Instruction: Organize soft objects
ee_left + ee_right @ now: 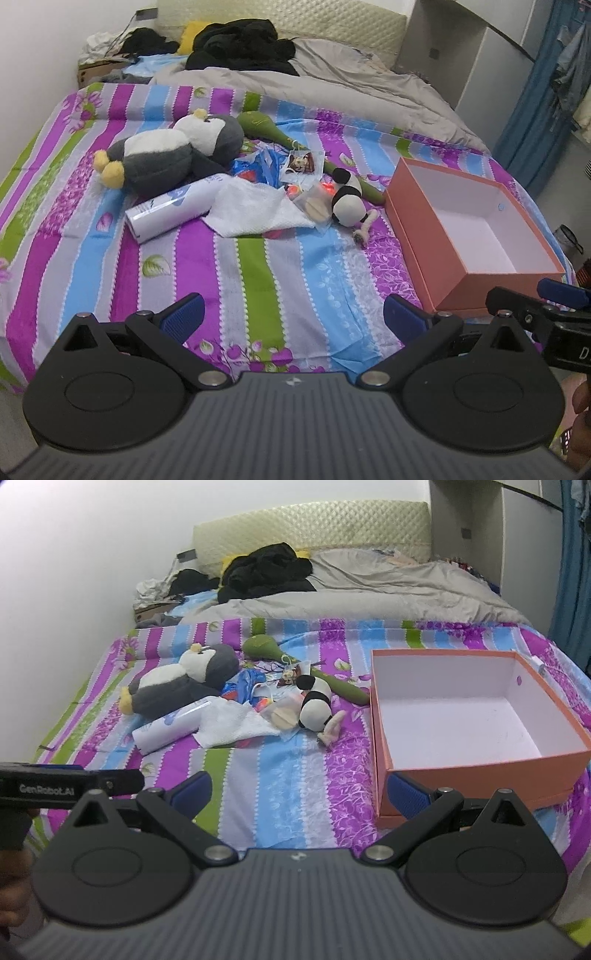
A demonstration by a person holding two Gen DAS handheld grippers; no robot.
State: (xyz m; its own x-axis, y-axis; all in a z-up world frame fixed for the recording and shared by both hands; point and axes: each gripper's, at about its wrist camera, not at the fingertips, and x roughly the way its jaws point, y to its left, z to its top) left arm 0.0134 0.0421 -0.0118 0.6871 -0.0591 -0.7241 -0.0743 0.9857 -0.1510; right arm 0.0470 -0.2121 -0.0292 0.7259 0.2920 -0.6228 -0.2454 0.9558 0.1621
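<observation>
A grey and white penguin plush (pixel 166 155) (pixel 181 683) lies on the striped bed sheet (pixel 258 266). A small panda plush (pixel 347 199) (pixel 314 705), a green soft club (pixel 266 127) (pixel 266 646), a white cloth (pixel 251 210) (pixel 232 723) and a white roll (pixel 173 206) (pixel 166 727) lie beside it. An open pink box (pixel 443 266) (pixel 480 775), empty inside, stands to the right. My left gripper (pixel 293 317) is open and empty above the sheet's near edge. My right gripper (pixel 299 794) is open and empty, its right finger (pixel 406 794) in front of the box's near left corner.
Blue plastic bags and small packets (pixel 295 170) lie among the toys. A grey duvet (pixel 332 81) and black clothes (pixel 240 40) cover the bed's far end. A white wall runs on the left, a cabinet (pixel 461 55) and blue curtain (pixel 535 92) on the right.
</observation>
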